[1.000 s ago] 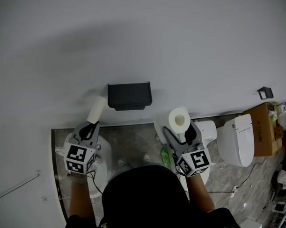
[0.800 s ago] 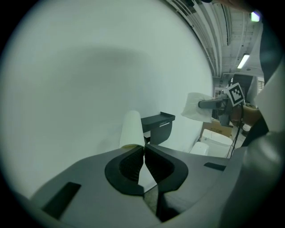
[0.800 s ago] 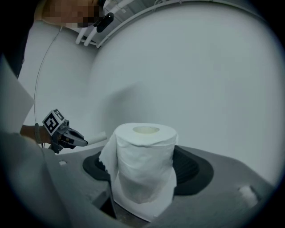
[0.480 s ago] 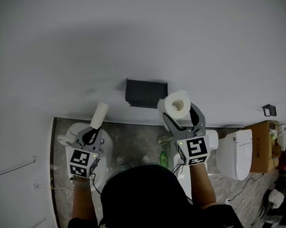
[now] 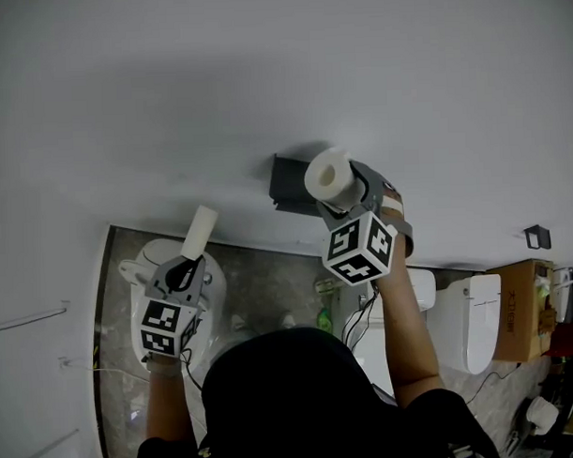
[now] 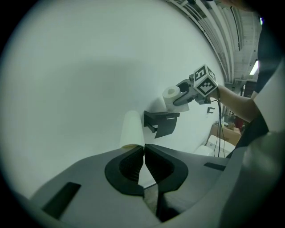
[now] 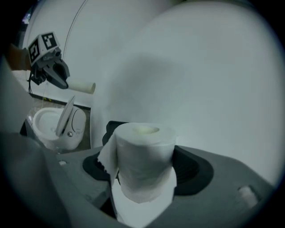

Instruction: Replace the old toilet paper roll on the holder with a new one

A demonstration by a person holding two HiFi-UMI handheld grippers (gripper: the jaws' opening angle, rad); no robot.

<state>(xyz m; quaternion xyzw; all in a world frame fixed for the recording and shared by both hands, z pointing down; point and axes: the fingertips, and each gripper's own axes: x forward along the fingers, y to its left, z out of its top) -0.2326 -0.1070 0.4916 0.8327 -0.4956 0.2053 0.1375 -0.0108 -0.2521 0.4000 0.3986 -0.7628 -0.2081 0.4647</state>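
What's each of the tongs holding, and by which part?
Left tongs: empty cardboard tube, pinched at one end. Right tongs: new toilet paper roll, clamped across its sides.

The roll point(image 7: 142, 160) is soft matt paper (the holder point(image 6: 167, 125) smooth, matt black).

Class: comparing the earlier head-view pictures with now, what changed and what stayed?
The right claw, gripping the new roll, rose from below-right of the black holder up to it, rolling its wrist. Nothing was taken or released. The left claw stayed shut on the cardboard tube.
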